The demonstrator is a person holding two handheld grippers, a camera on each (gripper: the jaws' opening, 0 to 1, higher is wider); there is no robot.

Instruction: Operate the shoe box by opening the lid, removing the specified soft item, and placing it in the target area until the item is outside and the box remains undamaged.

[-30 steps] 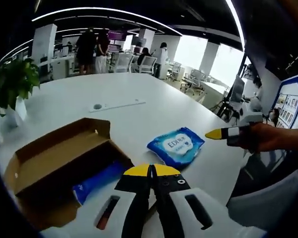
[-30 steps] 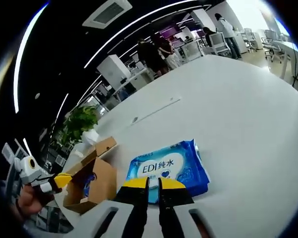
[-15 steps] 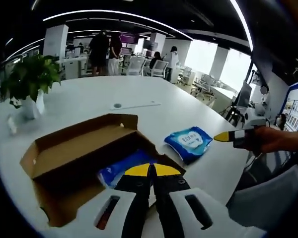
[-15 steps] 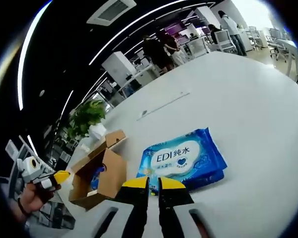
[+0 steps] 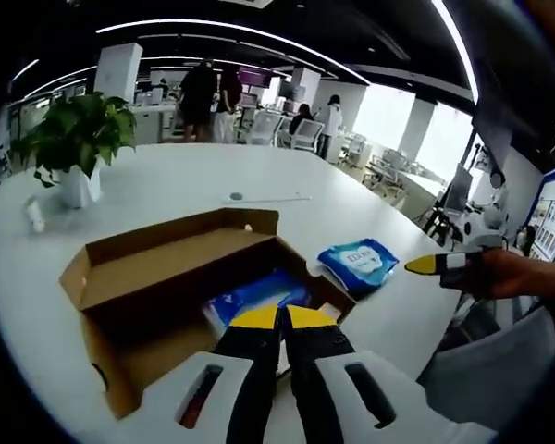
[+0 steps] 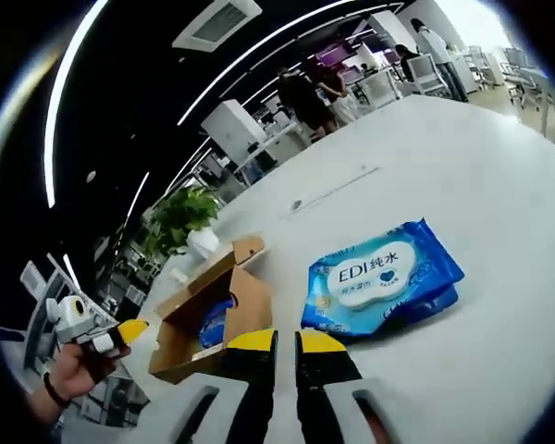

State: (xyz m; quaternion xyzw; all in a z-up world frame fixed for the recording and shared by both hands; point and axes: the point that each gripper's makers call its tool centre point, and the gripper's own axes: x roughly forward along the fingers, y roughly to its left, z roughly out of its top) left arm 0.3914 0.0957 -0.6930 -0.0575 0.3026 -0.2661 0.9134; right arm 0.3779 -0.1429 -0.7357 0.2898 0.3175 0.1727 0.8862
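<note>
An open brown cardboard shoe box [image 5: 157, 277] lies on the white table [image 5: 166, 185], lid flap folded back. A blue soft pack [image 5: 259, 291] rests inside it. A second blue wipes pack [image 5: 356, 262] lies flat on the table to the box's right. My left gripper [image 5: 282, 317] hovers shut over the box's near edge, holding nothing. My right gripper [image 6: 285, 340] is shut and empty, just short of the wipes pack [image 6: 384, 276], with the box [image 6: 245, 310] to its left. In the left gripper view the right gripper [image 5: 435, 264] reaches in from the right, held by a hand.
A potted plant [image 5: 74, 139] stands at the table's far left corner. A thin strip [image 5: 264, 197] lies on the table beyond the box. People and office chairs [image 5: 291, 129] stand far behind. The table edge runs close on the right.
Both views have shifted with the hands: the box now sits more central and closer in the left gripper view, and the wipes pack has slid rightward in the right gripper view. Box and packs lie unmoved.
</note>
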